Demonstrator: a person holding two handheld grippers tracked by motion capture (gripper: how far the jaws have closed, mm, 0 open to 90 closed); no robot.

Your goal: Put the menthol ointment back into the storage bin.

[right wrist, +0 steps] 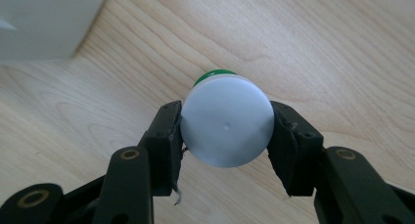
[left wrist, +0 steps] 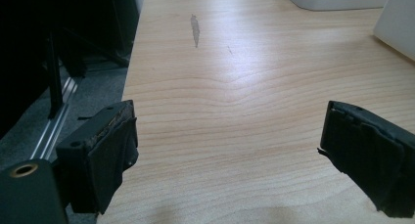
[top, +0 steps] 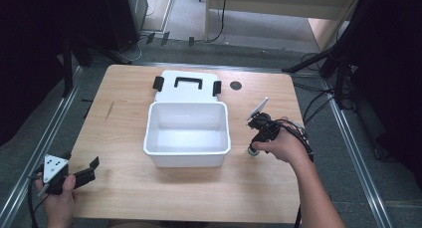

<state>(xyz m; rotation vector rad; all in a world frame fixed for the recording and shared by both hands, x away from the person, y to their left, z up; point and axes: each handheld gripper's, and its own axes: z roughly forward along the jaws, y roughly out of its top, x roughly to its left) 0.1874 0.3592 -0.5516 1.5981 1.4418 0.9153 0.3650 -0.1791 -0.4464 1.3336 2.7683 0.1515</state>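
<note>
Right gripper [right wrist: 226, 136] pinches a white-capped green container [right wrist: 226, 126] beside the white bin [top: 187, 133]; left gripper [left wrist: 225, 155] hovers spread above the worktop [left wrist: 235, 87].

1. The high view is evenly lit from overhead. The worktop [top: 199, 188] is bright, while both side margins fall into near black with no detail.
2. The white box [top: 187, 133] casts only a soft, short shadow along its front wall, and its inside walls are pale with little contrast.
3. In the left gripper view, the wood grain ahead of the left hand-held gripper [left wrist: 230, 155] is sharp, and a faint shadow lies at the bottom edge between its jaws.
4. In the right gripper view, the white cap [right wrist: 226, 124] between the jaws of the right hand-held gripper [right wrist: 226, 136] is flatly lit, without glare. The pale wall at the upper left corner is soft and slightly blurred.
</note>
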